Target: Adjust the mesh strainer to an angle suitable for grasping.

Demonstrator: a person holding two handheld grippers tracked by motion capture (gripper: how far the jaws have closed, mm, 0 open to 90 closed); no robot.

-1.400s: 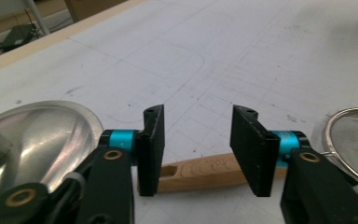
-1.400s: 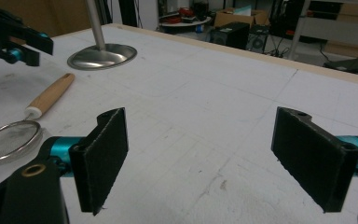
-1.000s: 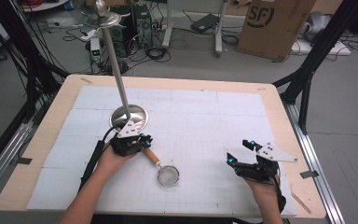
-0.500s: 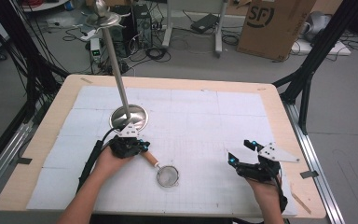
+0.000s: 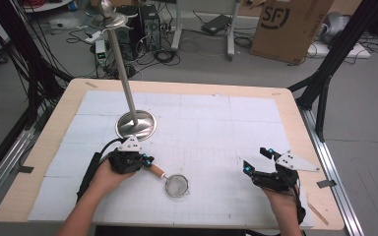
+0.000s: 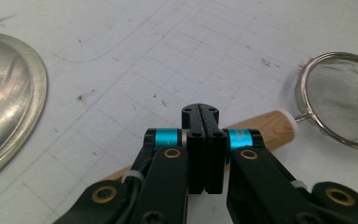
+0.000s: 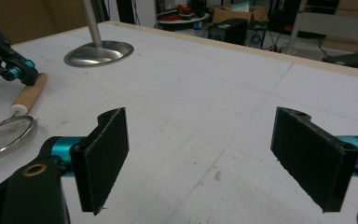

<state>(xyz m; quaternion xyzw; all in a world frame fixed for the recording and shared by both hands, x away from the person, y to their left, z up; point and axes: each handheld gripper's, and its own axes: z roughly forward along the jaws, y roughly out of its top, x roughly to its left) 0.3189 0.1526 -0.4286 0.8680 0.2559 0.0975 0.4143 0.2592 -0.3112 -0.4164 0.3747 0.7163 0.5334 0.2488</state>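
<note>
The left gripper (image 5: 146, 161) sits near the front left of the desk (image 5: 187, 91), its jaws pressed together with nothing between them; they have just been closing. In the left gripper view the shut jaws lie directly over the wooden handle (image 6: 265, 129) of a strainer (image 5: 177, 186), which crosses beneath them on the white gridded mat (image 5: 216, 128), but whether the tips touch the wood cannot be told. The handle ends in a white cap, and a thin wire joins it to the round mesh bowl (image 6: 345, 100), which rests flat on the mat just beyond the jaw tips. In the high view the strainer lies between the two hands, close to the left gripper, with its handle pointing toward that gripper and its bowl toward the desk's front edge. Behind the left gripper stands a metal stand (image 5: 137, 124) with a round base and a tall, tilted pole; the base edge also appears at the left of the left gripper view. The right gripper (image 5: 257, 160) is held near the front right of the desk, well apart from the strainer, its jaws spread wide and empty above the mat, with both black pads (image 7: 103, 156) in plain sight
</note>
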